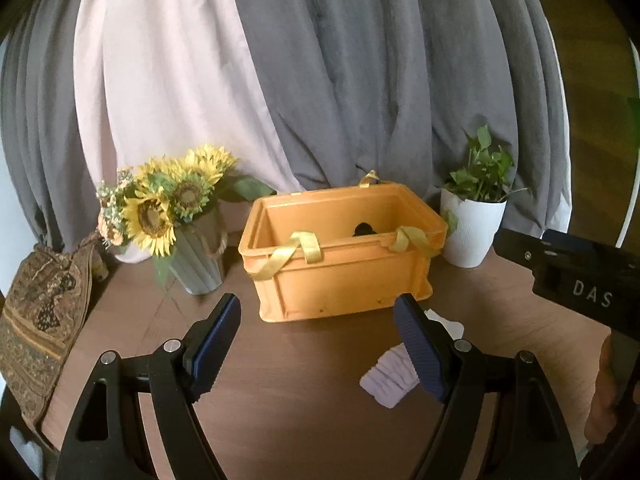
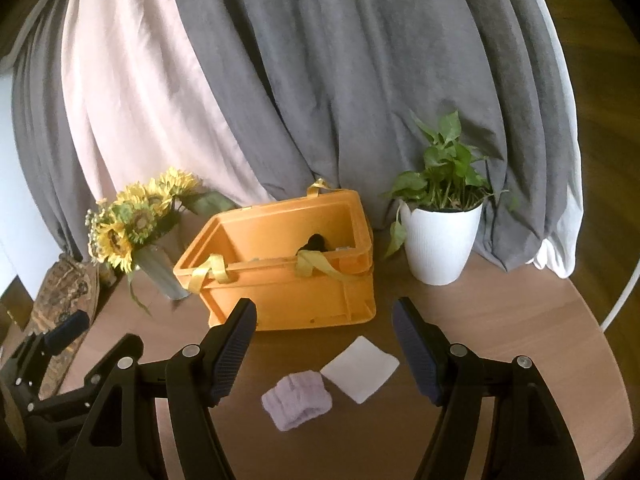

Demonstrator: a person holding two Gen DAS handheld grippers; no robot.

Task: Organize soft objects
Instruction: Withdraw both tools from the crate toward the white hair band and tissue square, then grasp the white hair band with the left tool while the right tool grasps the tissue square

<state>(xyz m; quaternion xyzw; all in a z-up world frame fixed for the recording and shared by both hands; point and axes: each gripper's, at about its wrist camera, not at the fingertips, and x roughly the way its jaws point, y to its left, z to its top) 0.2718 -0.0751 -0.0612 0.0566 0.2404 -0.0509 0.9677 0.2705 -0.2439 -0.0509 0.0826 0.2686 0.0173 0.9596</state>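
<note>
An orange plastic crate (image 1: 344, 276) (image 2: 288, 296) with yellow ribbon handles stands on the round wooden table; something dark lies inside it. In front of it lie a lilac ribbed wristband (image 2: 297, 400) (image 1: 388, 378) and a white folded cloth (image 2: 360, 368) (image 1: 446, 322). My left gripper (image 1: 318, 346) is open above the table, short of the crate, and its right finger hides part of the wristband and cloth. My right gripper (image 2: 325, 354) is open too, with both soft items showing between its fingers on the table below.
A vase of sunflowers (image 1: 176, 216) (image 2: 132, 232) stands left of the crate, a white potted plant (image 1: 474, 224) (image 2: 440, 240) to its right. A patterned fabric bag (image 1: 40, 320) lies at the table's left edge. Grey and pink curtains hang behind.
</note>
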